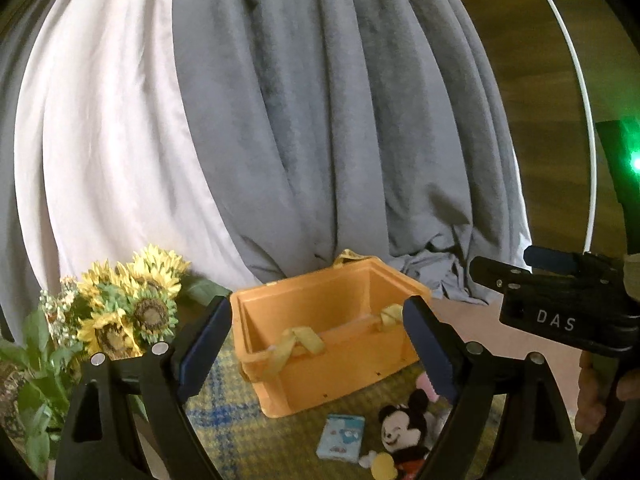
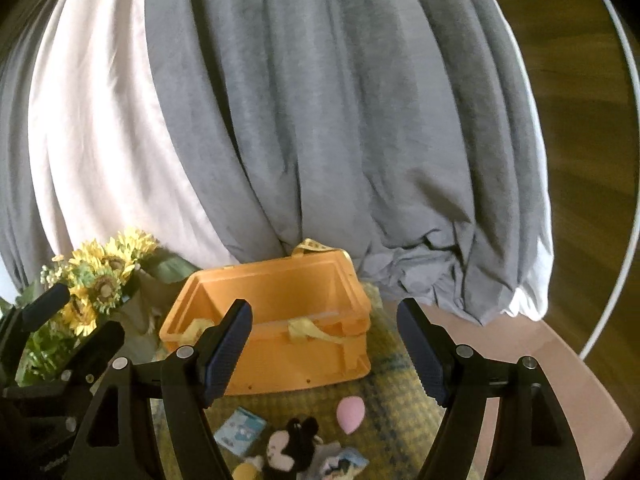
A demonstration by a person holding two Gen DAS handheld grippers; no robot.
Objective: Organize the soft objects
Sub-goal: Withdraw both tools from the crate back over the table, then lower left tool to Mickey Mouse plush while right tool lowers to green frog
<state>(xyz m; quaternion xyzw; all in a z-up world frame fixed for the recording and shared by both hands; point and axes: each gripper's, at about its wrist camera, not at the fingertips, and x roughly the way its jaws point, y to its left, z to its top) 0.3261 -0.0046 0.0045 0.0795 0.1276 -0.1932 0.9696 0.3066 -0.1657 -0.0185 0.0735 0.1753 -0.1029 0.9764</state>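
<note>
An orange bin with yellow strap handles stands empty on a yellow-blue plaid mat. In front of it lie a Mickey plush, a pale blue tissue pack and a pink egg-shaped sponge. My left gripper hovers open before the bin, nothing between its fingers. To its right, my right gripper is also open and empty, above the soft things. Each gripper shows in the other's view: the right gripper, the left gripper.
A bunch of sunflowers lies left of the bin. Grey curtains and a white curtain hang close behind it. The pinkish table top runs on to the right. A second small pack lies by the plush.
</note>
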